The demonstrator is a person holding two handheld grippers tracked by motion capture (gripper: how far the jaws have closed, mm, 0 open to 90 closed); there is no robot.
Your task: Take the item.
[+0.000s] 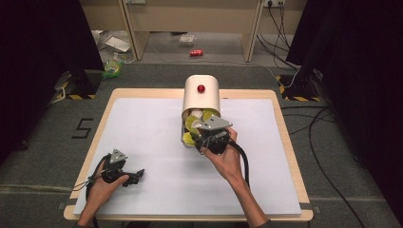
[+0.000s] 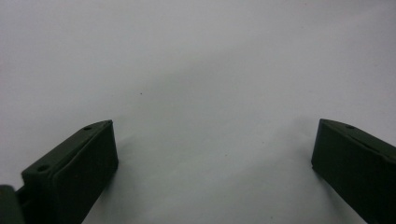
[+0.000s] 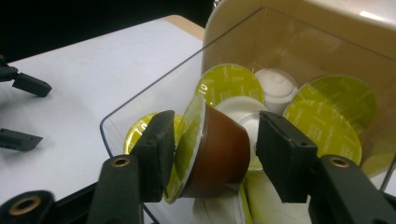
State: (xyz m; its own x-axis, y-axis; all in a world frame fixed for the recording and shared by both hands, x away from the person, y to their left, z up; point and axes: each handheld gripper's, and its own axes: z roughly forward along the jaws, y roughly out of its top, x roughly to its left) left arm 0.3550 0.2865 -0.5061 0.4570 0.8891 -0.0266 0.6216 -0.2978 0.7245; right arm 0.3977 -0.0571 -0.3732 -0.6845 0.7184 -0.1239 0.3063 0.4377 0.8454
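Observation:
A cream container (image 1: 202,92) with a red knob (image 1: 201,88) lies on its side mid-table, its clear front (image 3: 154,93) spilling green-lidded capsules (image 3: 327,116) and white capsules (image 3: 278,84). My right gripper (image 3: 212,149) reaches into that opening, its jaws on either side of a brown capsule (image 3: 224,154) with a green foil lid. The left pad sits against the lid, while a small gap separates the right pad from the cup. My left gripper (image 2: 215,149) rests low over the white table surface (image 2: 196,70) at front left, open with nothing between its jaws.
The white mat (image 1: 142,123) covers a wood-edged table (image 1: 290,156). Beyond the table's far edge stand wooden furniture legs (image 1: 133,33), cables (image 1: 313,123) and a red can (image 1: 196,52) on the floor. The left gripper (image 3: 25,112) appears far off in the right gripper view.

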